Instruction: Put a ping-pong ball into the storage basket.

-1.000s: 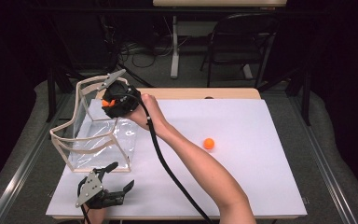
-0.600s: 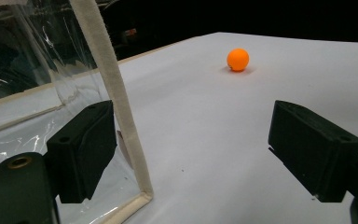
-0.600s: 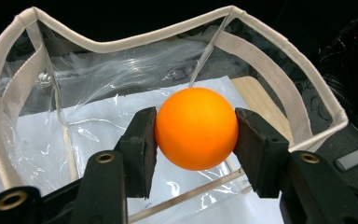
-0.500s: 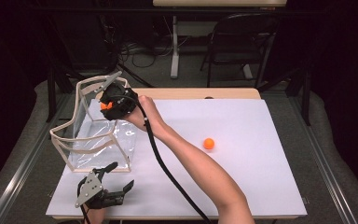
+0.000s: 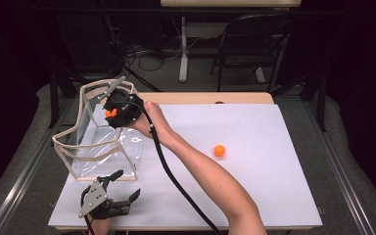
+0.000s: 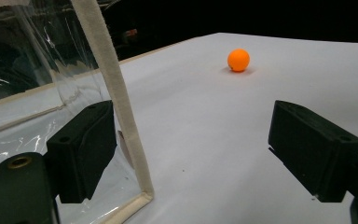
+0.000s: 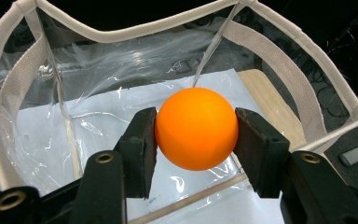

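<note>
An orange ball [image 7: 196, 128] sits pinched between both pads of my right gripper [image 5: 113, 112], which is shut on it above the open top of a clear plastic bag with cream webbing trim [image 5: 98, 142]. In the right gripper view the bag's mouth [image 7: 121, 32] and clear floor lie straight below the ball. A second orange ball [image 5: 219, 150] rests on the white table right of centre, also seen far off in the left gripper view [image 6: 238, 60]. My left gripper [image 5: 120, 193] lies near the table's front edge, open, with the bag's near corner strap [image 6: 116, 107] beside one jaw.
The white table top [image 5: 254, 196] ends in a wooden strip at the back [image 5: 210, 98]. My right forearm [image 5: 210, 181] and its black cable cross the table's middle. Chairs and desk legs stand in the dark behind the table.
My right gripper has drifted slightly left and down with the ball, further over the bag's mouth. The left gripper and the loose ball have stayed put.
</note>
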`<state>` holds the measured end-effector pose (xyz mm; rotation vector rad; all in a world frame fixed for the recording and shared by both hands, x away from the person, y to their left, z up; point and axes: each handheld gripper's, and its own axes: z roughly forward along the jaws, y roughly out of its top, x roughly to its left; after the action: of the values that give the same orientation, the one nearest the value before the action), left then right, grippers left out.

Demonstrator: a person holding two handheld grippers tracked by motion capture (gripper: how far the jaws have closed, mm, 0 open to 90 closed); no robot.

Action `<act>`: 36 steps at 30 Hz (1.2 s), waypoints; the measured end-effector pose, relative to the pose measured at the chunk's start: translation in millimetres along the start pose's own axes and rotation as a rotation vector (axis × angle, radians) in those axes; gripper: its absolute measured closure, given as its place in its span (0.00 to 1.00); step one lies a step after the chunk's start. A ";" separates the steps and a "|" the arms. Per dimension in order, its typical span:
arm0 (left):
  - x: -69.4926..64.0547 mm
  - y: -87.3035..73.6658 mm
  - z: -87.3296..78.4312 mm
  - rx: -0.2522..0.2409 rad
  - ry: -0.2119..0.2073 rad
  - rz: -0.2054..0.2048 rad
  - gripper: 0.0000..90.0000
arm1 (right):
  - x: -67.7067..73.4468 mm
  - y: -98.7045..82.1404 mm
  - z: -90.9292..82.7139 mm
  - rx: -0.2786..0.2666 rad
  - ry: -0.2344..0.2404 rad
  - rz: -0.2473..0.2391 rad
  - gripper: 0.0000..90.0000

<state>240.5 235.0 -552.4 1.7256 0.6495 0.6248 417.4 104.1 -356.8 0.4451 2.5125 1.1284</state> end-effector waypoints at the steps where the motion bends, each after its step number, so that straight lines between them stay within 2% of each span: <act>1: 0.3 0.0 0.1 0.000 0.000 0.005 0.17 | 0.1 0.0 0.2 0.000 0.002 0.001 0.55; 7: 0.1 0.0 -0.3 -0.001 0.003 -0.001 0.17 | 0.5 0.1 -0.6 -0.008 0.008 0.004 0.46; 12: 0.4 0.1 -0.7 -0.005 0.004 0.004 0.17 | -3.8 -1.6 -5.0 -0.013 0.015 0.034 0.32; 20: 0.2 0.1 -0.5 -0.005 0.003 0.001 0.17 | -13.9 -12.4 -18.0 -0.048 0.016 0.071 0.17; 27: 0.3 0.1 0.1 -0.001 0.003 0.005 0.17 | -22.0 -24.7 -31.8 -0.064 0.006 0.086 0.12; 36: -0.3 0.1 0.7 -0.002 0.001 0.002 0.17 | -28.0 -42.4 -44.9 -0.076 -0.003 0.111 0.10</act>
<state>240.7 234.3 -552.4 1.7249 0.6480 0.6281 416.8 36.3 -356.1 0.5713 2.4588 1.2583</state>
